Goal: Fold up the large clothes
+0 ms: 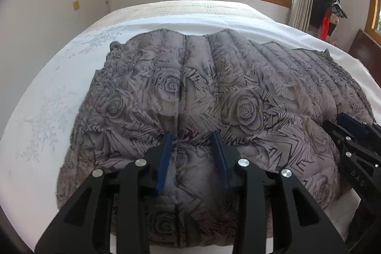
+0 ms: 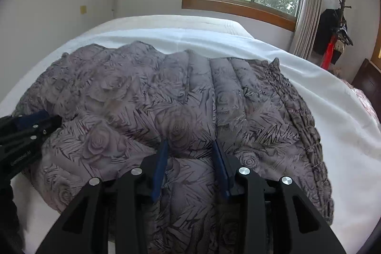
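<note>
At six o'clock on the bed (image 1: 59,68), the quilted coat (image 1: 214,87) bulges between both spread grippers, left (image 1: 193,137) and right (image 2: 189,146); I judge either may pinch only the top layer, so it slips.

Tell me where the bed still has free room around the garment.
Free: white sheet left of the garment, the strip between its far edge and the window wall, and the sheet on its right. Crowded: the near edge, where the left tongs and right tongs stand open.
</note>
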`<move>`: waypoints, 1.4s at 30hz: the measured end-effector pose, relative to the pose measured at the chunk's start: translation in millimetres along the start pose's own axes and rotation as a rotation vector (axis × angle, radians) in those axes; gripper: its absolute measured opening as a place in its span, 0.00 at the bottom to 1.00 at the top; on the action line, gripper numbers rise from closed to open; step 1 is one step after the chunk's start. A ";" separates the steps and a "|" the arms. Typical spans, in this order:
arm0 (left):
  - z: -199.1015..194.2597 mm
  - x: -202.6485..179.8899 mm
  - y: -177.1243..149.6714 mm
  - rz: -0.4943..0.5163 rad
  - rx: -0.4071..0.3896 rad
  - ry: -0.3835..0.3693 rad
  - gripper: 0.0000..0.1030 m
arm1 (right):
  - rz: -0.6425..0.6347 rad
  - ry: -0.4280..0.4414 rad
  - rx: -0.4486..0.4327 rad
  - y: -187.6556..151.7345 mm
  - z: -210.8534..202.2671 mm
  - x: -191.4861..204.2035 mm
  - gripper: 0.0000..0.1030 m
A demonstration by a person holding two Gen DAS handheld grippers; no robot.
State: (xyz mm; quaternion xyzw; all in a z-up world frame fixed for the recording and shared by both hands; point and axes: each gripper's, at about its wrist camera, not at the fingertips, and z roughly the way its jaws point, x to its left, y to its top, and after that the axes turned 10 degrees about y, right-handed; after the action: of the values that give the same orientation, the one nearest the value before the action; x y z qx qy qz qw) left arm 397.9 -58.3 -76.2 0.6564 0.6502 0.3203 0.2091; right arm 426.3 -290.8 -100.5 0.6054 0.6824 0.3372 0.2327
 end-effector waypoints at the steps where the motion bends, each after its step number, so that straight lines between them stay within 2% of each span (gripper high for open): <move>1: 1.9 -1.1 -3.5 -0.005 -0.002 -0.001 0.34 | 0.009 0.006 0.001 -1.6 0.0 -1.2 0.37; 10: 5.4 -1.0 -9.4 -0.042 -0.001 -0.001 0.34 | 0.036 0.024 0.008 -3.1 5.2 -6.6 0.37; 19: 5.9 -0.9 -8.8 -0.037 -0.003 0.002 0.34 | 0.027 0.017 0.010 -2.6 3.4 -4.1 0.37; 23: -1.5 4.9 -8.0 -0.015 -0.016 -0.036 0.34 | 0.008 0.071 0.002 0.0 -7.3 -9.6 0.40; 24: -5.2 10.4 -6.2 -0.016 -0.007 -0.065 0.38 | 0.010 0.100 0.006 2.8 -12.4 -14.0 0.44; 25: -8.7 16.1 -4.2 -0.022 -0.003 -0.085 0.42 | 0.037 0.125 -0.002 8.5 -21.7 -24.4 0.54; 26: -14.8 26.7 1.1 -0.039 -0.007 -0.104 0.51 | 0.071 0.128 -0.017 13.3 -29.4 -34.1 0.64; 27: -21.5 39.2 7.8 -0.059 -0.019 -0.081 0.59 | 0.114 0.128 -0.034 18.4 -38.2 -46.6 0.67; 28: -27.9 53.1 14.0 -0.084 -0.036 -0.031 0.62 | 0.176 0.135 -0.055 24.7 -50.0 -66.0 0.68; 30: -37.7 75.7 22.1 -0.123 -0.084 0.018 0.69 | 0.249 0.120 -0.064 32.4 -62.1 -93.1 0.72; 31: -39.5 85.8 25.1 -0.133 -0.092 0.043 0.76 | 0.275 0.095 -0.058 35.7 -65.4 -105.7 0.79; 32: -37.4 97.5 27.9 -0.140 -0.081 0.069 0.82 | 0.297 0.066 -0.048 38.3 -66.8 -119.6 0.85; 33: -31.5 107.7 28.9 -0.149 -0.057 0.061 0.85 | 0.318 0.048 -0.035 39.3 -64.7 -133.6 0.86; 35: -17.0 120.0 28.2 -0.174 -0.001 0.010 0.85 | 0.356 0.059 -0.009 39.4 -56.8 -149.9 0.86; 39: 18.9 128.6 23.0 -0.242 0.125 -0.112 0.85 | 0.476 0.168 0.075 28.5 -26.6 -185.5 0.86; 42: 35.6 119.1 19.8 -0.224 0.163 -0.160 0.85 | 0.513 0.216 0.113 19.5 -11.9 -195.0 0.86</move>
State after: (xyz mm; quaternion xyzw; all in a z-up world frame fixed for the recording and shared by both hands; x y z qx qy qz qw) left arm 430.8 63.1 -70.0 0.6179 0.7246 0.1877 0.2408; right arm 461.7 -483.9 -95.9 0.7309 0.5454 0.4090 0.0315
